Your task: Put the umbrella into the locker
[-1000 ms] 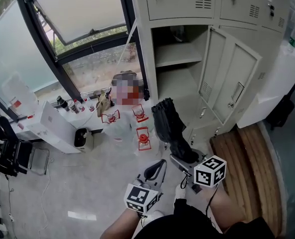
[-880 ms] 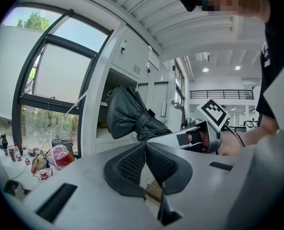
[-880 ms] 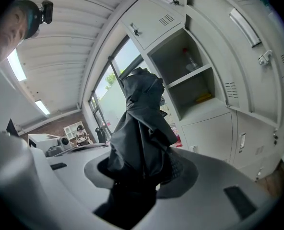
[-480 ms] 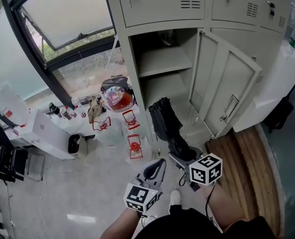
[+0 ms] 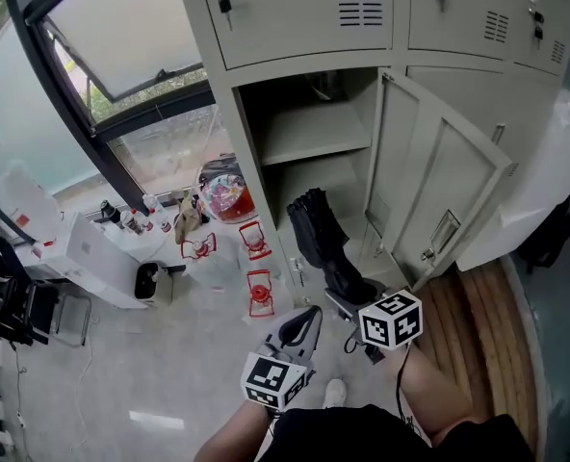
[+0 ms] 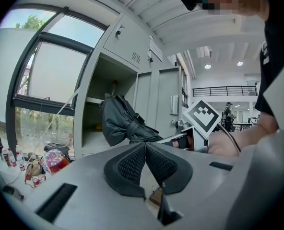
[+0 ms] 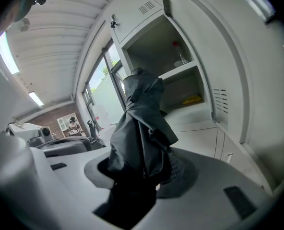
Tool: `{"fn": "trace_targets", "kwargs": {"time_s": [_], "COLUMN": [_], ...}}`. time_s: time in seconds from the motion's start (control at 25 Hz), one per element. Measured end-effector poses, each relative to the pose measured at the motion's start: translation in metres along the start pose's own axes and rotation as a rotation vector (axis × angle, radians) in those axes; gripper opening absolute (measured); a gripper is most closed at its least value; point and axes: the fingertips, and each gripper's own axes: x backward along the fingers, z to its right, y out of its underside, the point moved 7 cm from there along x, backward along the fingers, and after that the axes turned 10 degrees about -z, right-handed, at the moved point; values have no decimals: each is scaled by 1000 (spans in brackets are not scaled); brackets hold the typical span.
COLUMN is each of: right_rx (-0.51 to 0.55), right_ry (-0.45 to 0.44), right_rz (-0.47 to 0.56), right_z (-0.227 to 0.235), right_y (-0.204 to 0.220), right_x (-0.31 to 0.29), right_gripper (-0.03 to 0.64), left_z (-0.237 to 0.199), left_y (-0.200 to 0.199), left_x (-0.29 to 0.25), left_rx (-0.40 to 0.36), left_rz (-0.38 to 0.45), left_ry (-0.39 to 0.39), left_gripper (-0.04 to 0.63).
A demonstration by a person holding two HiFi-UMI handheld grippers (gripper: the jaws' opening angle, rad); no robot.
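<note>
Head view: folded black fabric umbrella (image 5: 321, 239) clamped in the right gripper (image 5: 350, 301).
Gripped low so its top leads toward the open pale grey metal locker (image 5: 309, 133) at twelve o'clock, just outside it; the left gripper (image 5: 301, 327), clenched empty, waits at seven o'clock.

locker room, grey metal lockers (image 5: 362, 27), large windows (image 5: 121, 37)

Umbrella (image 7: 142, 128) in the right gripper (image 7: 141, 167), creased matt black cloth; locker (image 5: 304, 27) ahead of that gripper, smooth pale painted sheet metal; left gripper (image 6: 145, 146) pads (image 6: 126, 166), matt black, finely ribbed, rubber-like.
</note>
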Motion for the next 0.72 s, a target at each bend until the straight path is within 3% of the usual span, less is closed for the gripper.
{"fn": "trace_targets", "kwargs": {"time_s": [0.32,0.72], "right_rx": [22,45], "right_ry": [-2,60], "right_rz": [-28,-48], "right_z": [14,28], "right_y": [-11,-22], "right_x": [-18,-34], "right_gripper": [236,236], "left_z": [-2,-9], "left_y": [-4,-7], "left_x": [-6,-16], "left_rx": [-5,-18], "left_rz": [-16,-28], "left_ry": [-36,-15], "left_gripper": [17,17]}}
